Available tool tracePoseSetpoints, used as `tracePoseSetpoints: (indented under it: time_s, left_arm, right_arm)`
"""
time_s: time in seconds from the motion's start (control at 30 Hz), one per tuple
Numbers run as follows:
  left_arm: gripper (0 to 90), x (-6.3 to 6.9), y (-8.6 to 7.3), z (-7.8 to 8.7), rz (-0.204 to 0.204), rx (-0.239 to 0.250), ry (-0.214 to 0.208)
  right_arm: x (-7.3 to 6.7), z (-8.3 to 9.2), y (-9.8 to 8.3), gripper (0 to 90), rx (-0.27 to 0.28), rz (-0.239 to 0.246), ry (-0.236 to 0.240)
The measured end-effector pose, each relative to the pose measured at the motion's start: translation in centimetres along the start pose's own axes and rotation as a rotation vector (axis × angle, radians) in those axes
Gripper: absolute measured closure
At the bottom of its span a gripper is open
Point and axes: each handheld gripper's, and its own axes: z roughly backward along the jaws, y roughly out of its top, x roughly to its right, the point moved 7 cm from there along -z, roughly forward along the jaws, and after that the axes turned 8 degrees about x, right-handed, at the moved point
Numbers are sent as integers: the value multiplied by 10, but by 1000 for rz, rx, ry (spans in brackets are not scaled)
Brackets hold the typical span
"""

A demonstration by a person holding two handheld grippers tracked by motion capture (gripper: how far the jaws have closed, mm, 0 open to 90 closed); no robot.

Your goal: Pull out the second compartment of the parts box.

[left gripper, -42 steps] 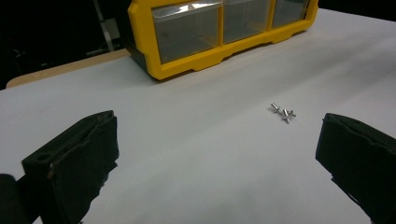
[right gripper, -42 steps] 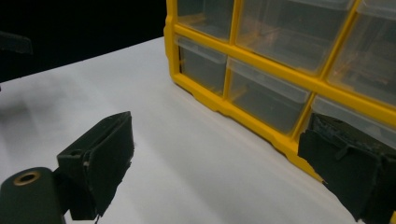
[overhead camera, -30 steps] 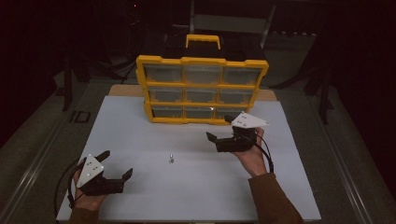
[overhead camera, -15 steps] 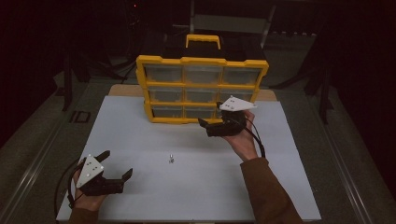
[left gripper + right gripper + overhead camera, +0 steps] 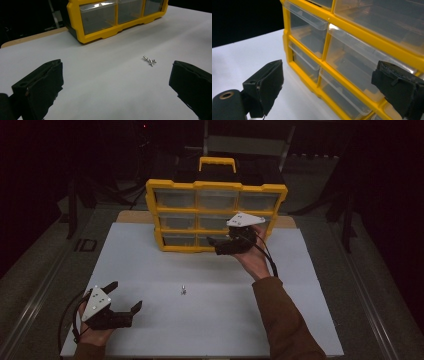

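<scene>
The right gripper (image 5: 214, 246), jaws wide apart, hangs just in front of the yellow drawer cabinet (image 5: 216, 187) standing upright at the far side of the white table (image 5: 310, 300); its clear drawers (image 5: 352, 67) look light, stiff and slick, likely brittle at the thin front lip, which seems the one place to pinch. The left gripper (image 5: 127, 296), also agape, rests near the table's front edge; a few tiny screws (image 5: 149, 60) lie between the two.

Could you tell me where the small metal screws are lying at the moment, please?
In the high view the small metal screws lie loose on the white table near its middle, in front of the yellow drawer organizer and between the two hand-held grippers.
</scene>
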Motion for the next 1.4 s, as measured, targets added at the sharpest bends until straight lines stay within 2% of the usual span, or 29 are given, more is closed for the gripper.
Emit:
tracePoseSetpoints:
  time_s: [0.17,0.23,0.27,0.3,0.4,0.43,0.53,0.57,0.6,0.63,0.67,0.7,0.73,0.77,0.87,0.9,0.93,0.97,1.0,1.03,1.07,1.1,1.13,1.17,1.27,1.3,1.33,1.37,1.4]
  left_arm:
    - [0,0,0,0,0,1,-3]
    - [0,0,0,0,-1,0,-4]
    - [0,1,0,0,-1,1,-4]
    - [0,1,0,0,-1,0,-5]
    - [0,1,0,0,-1,0,-4]
    - [0,1,0,0,-1,1,-5]
    - [0,1,0,0,-1,1,-4]
    - [0,1,0,0,-1,1,-4]
    - [0,1,0,0,-1,1,-4]
    - [0,1,0,0,-1,1,-4]
    - [0,1,0,0,-1,1,-4]
    - [0,1,0,0,-1,0,-4]
    - [0,1,0,0,-1,0,-4]
    - [0,1,0,0,-2,0,-4]
    - [0,1,0,0,-2,-1,-4]
    - [0,1,0,0,-2,0,-4]
    - [0,1,0,0,-2,0,-4]
    - [0,1,0,0,-2,0,-4]
    - [0,1,0,0,-2,0,-4]
    - [0,1,0,0,-2,0,-4]
    - [0,1,0,0,-2,0,-4]
    - [0,1,0,0,-3,-1,-4]
    - [0,1,0,0,-3,-1,-4]
    - [0,1,0,0,-3,0,-4]
    - [0,1,0,0,-3,0,-4]
    - [0,1,0,0,-3,-1,-4]
    - [0,1,0,0,-3,-1,-4]
    - [0,1,0,0,-3,-2,-4]
    - [0,1,0,0,-3,-2,-4]
  right_arm:
    - [3,-8,2,87,-27,18,-12]
    - [5,-13,3,87,-53,65,-42]
    - [5,-13,3,87,-53,65,-42]
    - [6,-15,3,87,-69,102,-57]
    - [5,-17,4,87,-77,124,-57]
    - [6,-18,5,87,-87,154,-70]
    - [6,-19,5,87,-104,182,-84]
    - [7,-20,5,87,-124,235,-105]
    - [7,-20,5,87,-124,235,-105]
    - [7,-20,6,88,-146,288,-124]
    - [7,-20,6,87,-152,297,-129]
    - [7,-20,6,88,-162,331,-141]
    - [7,-20,6,88,-162,331,-141]
    - [7,-20,7,88,-174,369,-157]
    - [7,-19,8,88,-184,406,-177]
    - [7,-19,8,88,-196,441,-194]
    - [7,-19,8,88,-196,441,-194]
    - [8,-19,8,88,-211,479,-212]
    - [8,-19,8,88,-211,479,-212]
    - [9,-19,9,88,-225,514,-232]
    - [9,-19,9,88,-225,514,-232]
    - [9,-19,10,88,-235,559,-247]
    - [9,-19,10,88,-235,559,-247]
    - [8,-18,12,88,-235,592,-268]
    - [8,-17,14,89,-240,620,-282]
    - [7,-17,15,88,-245,651,-296]
    - [7,-17,15,88,-245,651,-296]
    - [7,-16,18,88,-245,682,-312]
    - [6,-15,19,88,-248,693,-311]
